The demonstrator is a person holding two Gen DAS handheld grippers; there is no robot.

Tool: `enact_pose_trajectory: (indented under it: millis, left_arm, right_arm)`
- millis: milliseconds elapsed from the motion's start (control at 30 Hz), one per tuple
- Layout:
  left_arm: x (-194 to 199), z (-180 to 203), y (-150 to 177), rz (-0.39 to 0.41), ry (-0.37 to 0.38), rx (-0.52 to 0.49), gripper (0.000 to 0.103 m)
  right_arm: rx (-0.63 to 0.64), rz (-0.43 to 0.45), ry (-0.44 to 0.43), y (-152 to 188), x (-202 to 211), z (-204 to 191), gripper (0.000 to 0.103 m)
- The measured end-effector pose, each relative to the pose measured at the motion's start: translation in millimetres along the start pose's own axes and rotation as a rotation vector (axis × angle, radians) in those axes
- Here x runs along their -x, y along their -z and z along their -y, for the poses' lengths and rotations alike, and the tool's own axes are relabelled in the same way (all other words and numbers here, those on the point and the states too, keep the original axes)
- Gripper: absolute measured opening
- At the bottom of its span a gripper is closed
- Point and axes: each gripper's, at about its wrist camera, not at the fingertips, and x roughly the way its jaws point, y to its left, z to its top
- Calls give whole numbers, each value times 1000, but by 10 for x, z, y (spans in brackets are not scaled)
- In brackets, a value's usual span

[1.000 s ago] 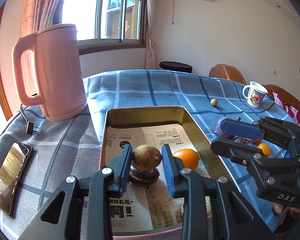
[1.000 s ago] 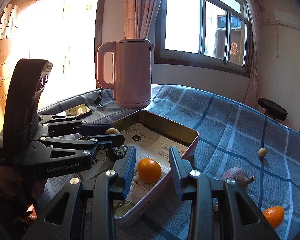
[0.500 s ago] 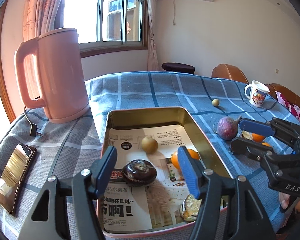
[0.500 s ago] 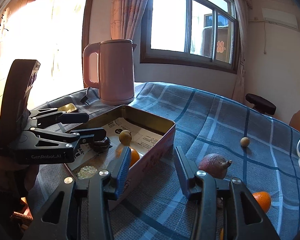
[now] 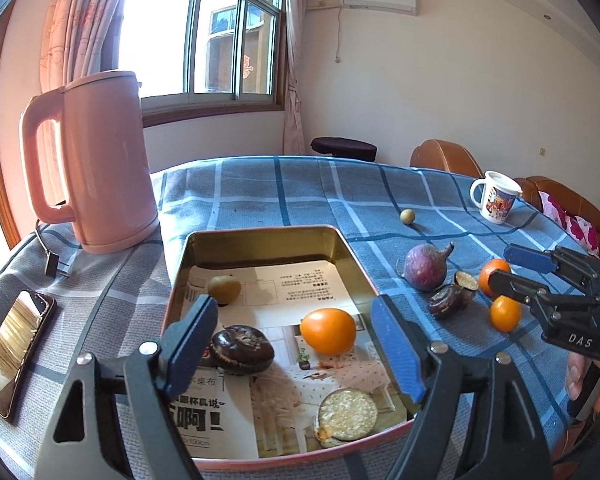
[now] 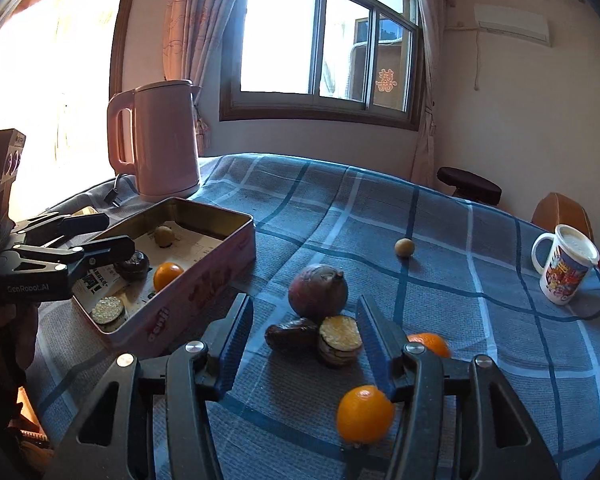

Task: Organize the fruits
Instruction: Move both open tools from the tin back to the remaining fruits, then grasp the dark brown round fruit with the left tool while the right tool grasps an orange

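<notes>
A metal tin [image 5: 260, 236], lined with printed paper, holds a small brown fruit [image 5: 224, 289], a dark wrinkled fruit [image 5: 242, 349], an orange [image 5: 328, 336] and a cut half [image 5: 347, 420]. My left gripper [image 5: 292, 314] hovers over the tin's near end, its jaws opening with nothing gripped. On the checked cloth right of the tin [image 6: 220, 256] lie a purple round fruit [image 6: 318, 292], a dark fruit [image 6: 292, 334], a cut half [image 6: 340, 338], two oranges [image 6: 366, 408] and a small round fruit [image 6: 403, 247]. My right gripper [image 6: 304, 312] is opening just short of that cluster, touching none.
A pink kettle [image 5: 96, 160] with its plug and cord stands behind the tin on the left. A phone [image 5: 14, 346] lies at the left table edge. A printed mug [image 6: 566, 270] stands far right. Chairs and a stool sit beyond the table.
My left gripper let go of the small brown fruit, which now lies in the tin, and its jaws spread wide. My right gripper swung right from the tin to the fruits on the cloth, opening.
</notes>
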Motion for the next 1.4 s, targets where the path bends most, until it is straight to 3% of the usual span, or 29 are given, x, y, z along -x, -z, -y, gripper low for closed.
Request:
enact_pose_trajectory:
  millis: [167, 267, 367, 633, 733, 867, 933, 1033, 1133, 1267, 1400]
  left_arm:
    - [3, 183, 9, 4, 44, -9, 83]
    - [-18, 319, 15, -2, 67, -30, 83]
    - [-39, 472, 22, -11, 89, -60, 83]
    - [-106, 853, 29, -31, 144, -145, 83]
    - [-128, 945, 5, -34, 172, -160, 83]
    - [-202, 1060, -50, -57, 222, -174, 81]
    - [-256, 1131, -68, -76, 239, -183, 72]
    - [-377, 1262, -77, -113, 248, -213, 67]
    - [-545, 1373, -60, -170, 232, -241, 53]
    - [-738, 1454, -33, -236, 215, -257, 48]
    - [-830, 1468, -56, -255, 183, -263, 48]
  right_arm:
    - [-84, -87, 39, 209, 74, 386, 55]
    - [-120, -128, 14, 287, 86, 506, 55]
    - [-101, -200, -18, 348, -14, 454, 55]
    - [-114, -273, -66, 398, -239, 443, 55]
    - [-121, -257, -90, 371, -200, 452, 36]
    - [-100, -208, -48, 314, -96, 435, 36]
    - [-118, -158, -15, 255, -13, 487, 36]
    - [-136, -96, 45, 170, 70, 563, 36]
    - [-162, -67, 68, 126, 68, 645, 36]
    - [-180, -63, 74, 120, -11, 693, 36]
    - [-164, -56, 82, 125, -13, 664, 36]
